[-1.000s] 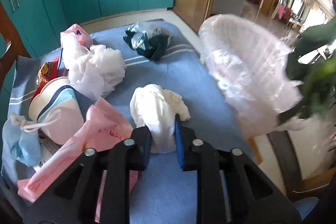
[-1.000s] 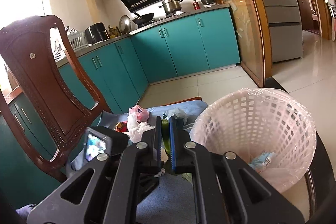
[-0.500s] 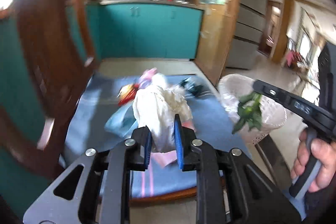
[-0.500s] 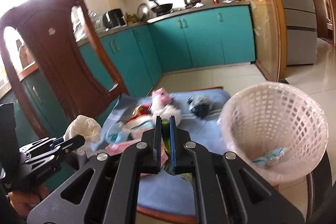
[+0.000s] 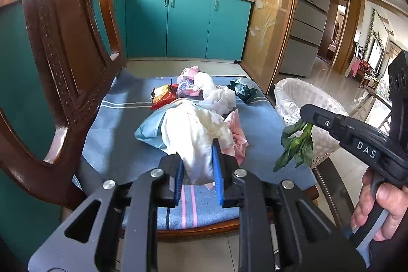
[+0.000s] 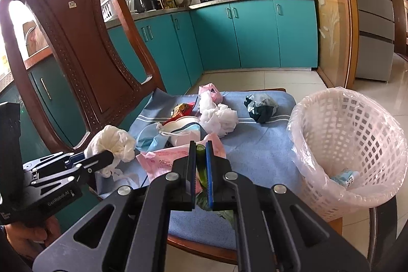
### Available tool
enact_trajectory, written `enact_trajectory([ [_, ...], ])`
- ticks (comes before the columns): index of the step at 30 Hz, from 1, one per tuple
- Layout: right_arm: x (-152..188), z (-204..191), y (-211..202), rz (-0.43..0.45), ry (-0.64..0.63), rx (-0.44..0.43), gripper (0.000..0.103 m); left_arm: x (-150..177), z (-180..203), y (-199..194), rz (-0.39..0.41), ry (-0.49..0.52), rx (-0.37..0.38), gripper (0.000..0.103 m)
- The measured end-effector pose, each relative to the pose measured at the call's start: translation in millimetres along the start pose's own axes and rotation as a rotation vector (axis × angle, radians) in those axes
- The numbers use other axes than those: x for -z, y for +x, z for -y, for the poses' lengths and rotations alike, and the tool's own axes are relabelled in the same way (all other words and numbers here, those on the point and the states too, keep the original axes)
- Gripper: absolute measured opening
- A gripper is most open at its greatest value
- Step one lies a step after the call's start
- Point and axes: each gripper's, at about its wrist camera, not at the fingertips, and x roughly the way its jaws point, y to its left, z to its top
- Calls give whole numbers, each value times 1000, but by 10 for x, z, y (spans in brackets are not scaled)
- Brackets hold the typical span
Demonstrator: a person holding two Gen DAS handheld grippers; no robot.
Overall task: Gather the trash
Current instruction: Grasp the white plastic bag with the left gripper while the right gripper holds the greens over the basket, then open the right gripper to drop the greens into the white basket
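My left tongs clamped on crumpled white bag; right tongs pinch green leafy stem tight. Basket at 3 o'clock of chair seat.

chair seat | blue striped cloth | trash pile on it

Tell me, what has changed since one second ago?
The left gripper has lifted the white crumpled tissue off the blue cloth and pulled back. The right gripper stays shut on the green leaf, short of the white basket. The other trash has not moved.
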Motion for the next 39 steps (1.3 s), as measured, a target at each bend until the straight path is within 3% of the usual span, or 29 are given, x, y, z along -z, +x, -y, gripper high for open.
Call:
enact_trajectory([
  [21,25,19,14,-16,-8,-4,7,15,32,30,-12,3,-5,23],
  [26,-24,82,-40,14,6,9,7,15,31,32,-12,3,-4,23],
  [35,-423,889,-224,173,130,209,7,16,24,38,-11,3,1,24],
  [39,-424,1312,-46,123,192,281,7,19,27,44,-11,3,4,24],
])
